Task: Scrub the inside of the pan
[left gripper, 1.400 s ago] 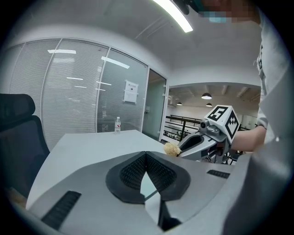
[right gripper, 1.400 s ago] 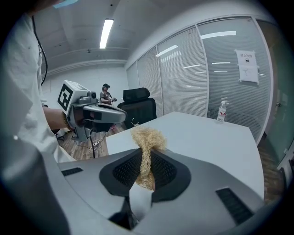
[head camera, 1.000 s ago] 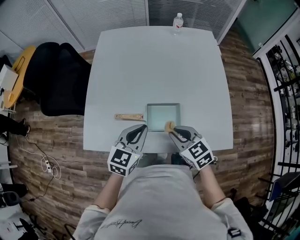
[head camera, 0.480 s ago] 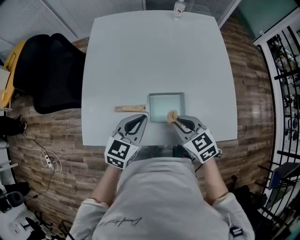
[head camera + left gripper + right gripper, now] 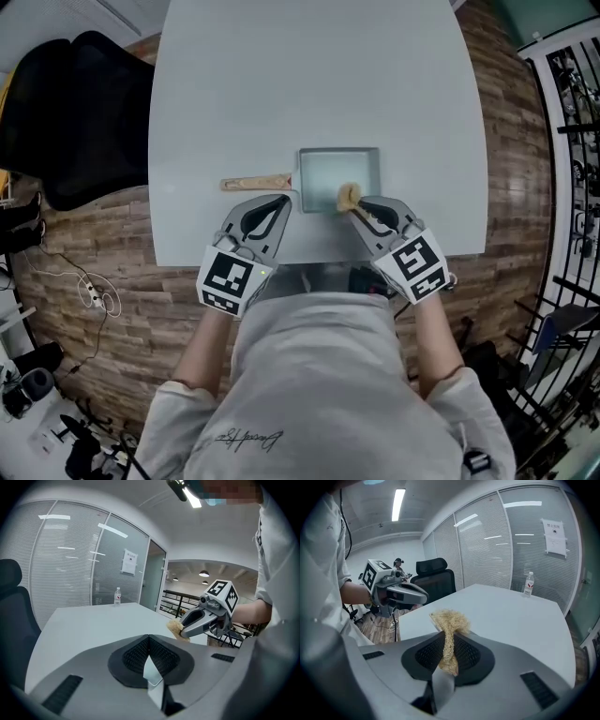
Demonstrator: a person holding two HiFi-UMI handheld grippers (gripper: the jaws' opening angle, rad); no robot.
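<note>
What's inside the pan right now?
Only the fibre scrubber, clamped in the right gripper, shows inside the pan, at the corner nearest that gripper. The rest of the pan's bottom looks bare. The patch beneath the scrubber is covered, so contact there cannot be confirmed.

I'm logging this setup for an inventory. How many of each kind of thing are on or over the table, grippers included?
grippers: 2 (left gripper, right gripper)
pan: 1
scrubber: 1
water bottle: 1
total: 5
</note>
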